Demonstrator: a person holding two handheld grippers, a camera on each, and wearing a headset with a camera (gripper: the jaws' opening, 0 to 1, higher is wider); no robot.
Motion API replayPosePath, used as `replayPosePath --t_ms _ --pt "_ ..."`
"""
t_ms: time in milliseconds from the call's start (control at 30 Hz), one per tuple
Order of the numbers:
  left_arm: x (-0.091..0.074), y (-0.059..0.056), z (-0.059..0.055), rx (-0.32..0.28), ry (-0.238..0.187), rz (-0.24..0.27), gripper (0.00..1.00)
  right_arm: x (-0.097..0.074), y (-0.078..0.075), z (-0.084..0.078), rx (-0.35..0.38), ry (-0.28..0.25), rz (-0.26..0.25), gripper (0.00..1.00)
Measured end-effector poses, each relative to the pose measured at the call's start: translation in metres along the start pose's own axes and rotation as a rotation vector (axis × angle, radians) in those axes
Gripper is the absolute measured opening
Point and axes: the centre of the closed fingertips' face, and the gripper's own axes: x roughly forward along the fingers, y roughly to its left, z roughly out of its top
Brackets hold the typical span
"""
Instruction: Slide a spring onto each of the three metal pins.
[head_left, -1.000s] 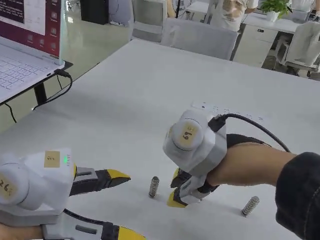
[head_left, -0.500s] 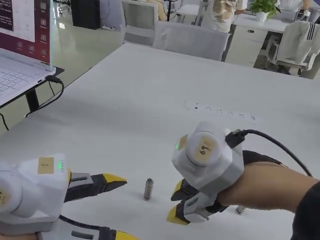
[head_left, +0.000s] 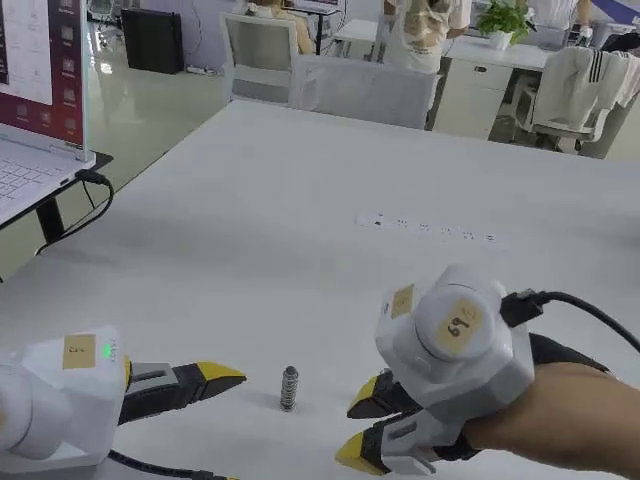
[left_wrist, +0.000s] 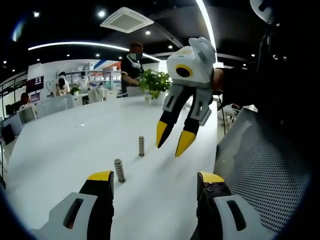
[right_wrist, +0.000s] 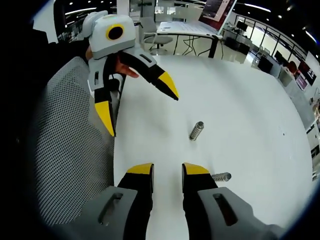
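- Right gripper: jaws slightly parted, empty, now a bit farther from the upright spring than before.
- Left gripper: spread wide, empty, unchanged; that spring is ahead of it.
- Second spring lies on the tabletop, just beside the right gripper.

Logged white for table. Dull grey for coiled spring. White shells, black jaws, yellow tips on left gripper and right gripper. Grey mesh weave on chair.
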Motion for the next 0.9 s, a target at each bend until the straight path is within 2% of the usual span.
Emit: replayPosePath --t_ms 200,433,633,900 --pt "0.001 -0.002 0.002 0.001 -0.004 -0.006 0.63 -0.008 0.005 -0.012 0.042 -0.037 -0.031 0.22" --pt "0.000 -0.001 0.004 -0.009 -0.015 -0.002 0.64 -0.020 0.003 -0.027 0.116 -0.077 -0.077 0.23" --pt "0.000 -0.001 0.004 -0.011 -0.012 -0.001 0.64 -0.036 -0.001 -0.036 0.186 -0.132 -0.126 0.24" --pt "0.000 -0.001 0.004 -0.014 -0.009 0.006 0.64 -0.059 -0.011 -0.059 0.275 -0.181 -0.198 0.24"
